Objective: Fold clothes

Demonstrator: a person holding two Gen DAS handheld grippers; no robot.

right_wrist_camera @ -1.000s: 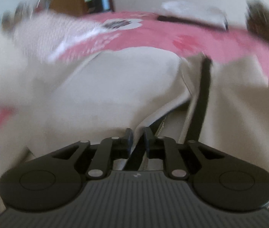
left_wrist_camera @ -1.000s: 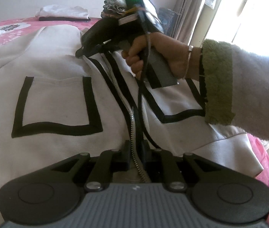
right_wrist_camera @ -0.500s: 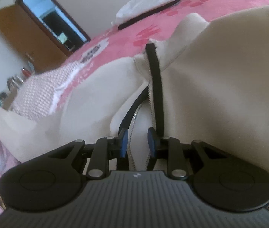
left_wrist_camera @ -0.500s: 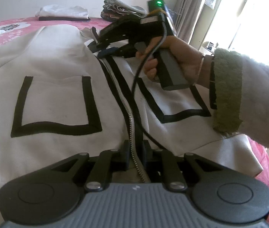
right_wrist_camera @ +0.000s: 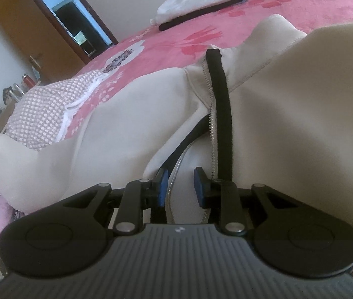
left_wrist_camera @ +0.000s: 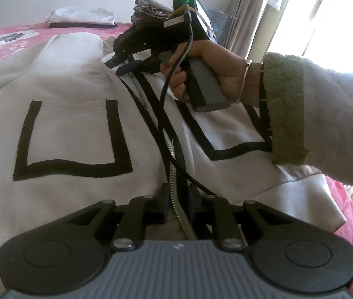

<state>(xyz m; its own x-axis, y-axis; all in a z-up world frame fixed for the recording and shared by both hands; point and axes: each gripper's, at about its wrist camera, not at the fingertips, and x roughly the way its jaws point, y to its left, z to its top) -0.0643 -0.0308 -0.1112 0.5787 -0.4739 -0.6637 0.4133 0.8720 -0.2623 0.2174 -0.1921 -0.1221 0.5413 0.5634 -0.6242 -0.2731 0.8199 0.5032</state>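
Observation:
A cream zip jacket point(left_wrist_camera: 72, 124) with black trim and two black-outlined pockets lies front up on the pink bed; it also shows in the right wrist view point(right_wrist_camera: 288, 129). My left gripper point(left_wrist_camera: 177, 199) is at the bottom hem, its jaws narrowly apart around the zipper edge. My right gripper point(right_wrist_camera: 181, 186) is open over the zipper near the collar point(right_wrist_camera: 216, 57), and it also shows in the left wrist view point(left_wrist_camera: 124, 66), held in a hand above the upper zipper.
Pink bedspread point(right_wrist_camera: 176, 47) around the jacket. A folded white and black garment point(right_wrist_camera: 201, 12) lies at the far side, a checked cloth point(right_wrist_camera: 47, 114) to the left. A pile of grey clothes point(left_wrist_camera: 149, 7) and curtains point(left_wrist_camera: 251, 12) stand beyond.
My right gripper has opened wider and let go of the zipper edge near the collar, and has lifted a little. The left gripper has opened slightly at the hem.

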